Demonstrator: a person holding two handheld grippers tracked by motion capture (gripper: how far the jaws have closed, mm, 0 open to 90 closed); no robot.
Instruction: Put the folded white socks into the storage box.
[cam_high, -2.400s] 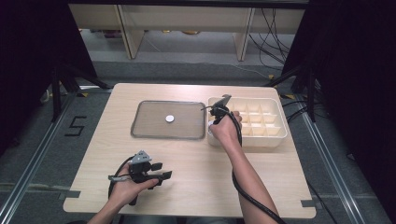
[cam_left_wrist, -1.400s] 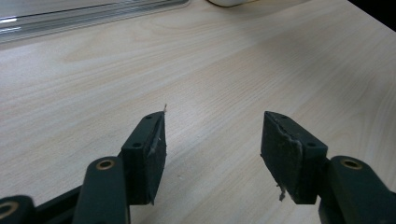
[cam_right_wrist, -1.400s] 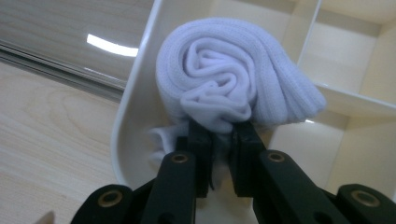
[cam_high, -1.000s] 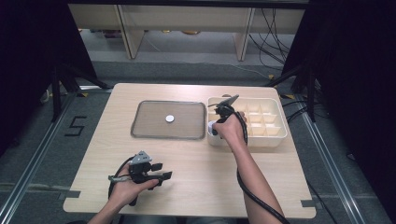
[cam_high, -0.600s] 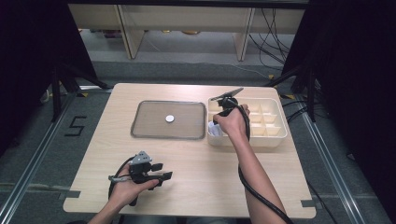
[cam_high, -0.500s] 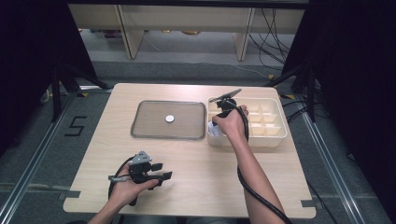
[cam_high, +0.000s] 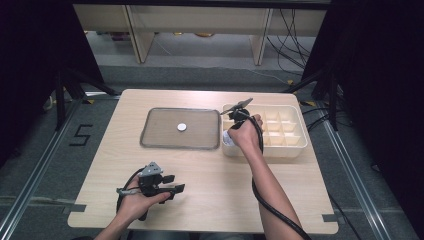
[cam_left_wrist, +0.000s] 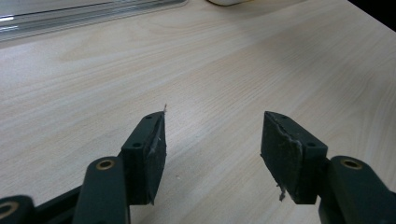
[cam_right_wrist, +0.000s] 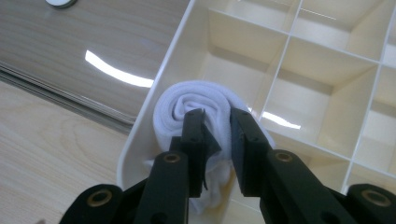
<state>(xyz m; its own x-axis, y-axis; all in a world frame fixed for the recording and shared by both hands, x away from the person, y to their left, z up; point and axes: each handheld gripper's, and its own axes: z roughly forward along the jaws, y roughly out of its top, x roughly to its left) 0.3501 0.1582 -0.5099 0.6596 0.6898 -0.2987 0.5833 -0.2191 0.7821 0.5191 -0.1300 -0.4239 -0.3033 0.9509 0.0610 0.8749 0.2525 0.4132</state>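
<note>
Rolled white cloth (cam_right_wrist: 201, 105): it is sitting in the near-left corner compartment of the cream divided box (cam_right_wrist: 327, 70), right against the box's left wall; in the high view it is showing as a white patch (cam_high: 227, 138) just beside your right hand.
Right gripper (cam_right_wrist: 216, 114): you are holding it down into that corner compartment, and its jaws have just been closing. They are now pinching a fold of the cloth roll between the two pads.
Right hand (cam_high: 245, 132): it is reaching over the box's near-left corner, with the cable trailing back along your forearm.
Left gripper (cam_high: 172, 189): you are resting it low over the table's near-left part, well apart from the box. Its jaws are standing wide apart with nothing between them, only bare wood showing in the gap (cam_left_wrist: 212, 140).
Divided box (cam_high: 287, 132): it is sitting on the right half of the table, just beside the tray.
Tray (cam_high: 150, 132): it is lying flat at the table's middle, left of the box, and is carrying a small round white disc (cam_high: 182, 127) near its centre.
Table (cam_high: 210, 170): light wood.
</note>
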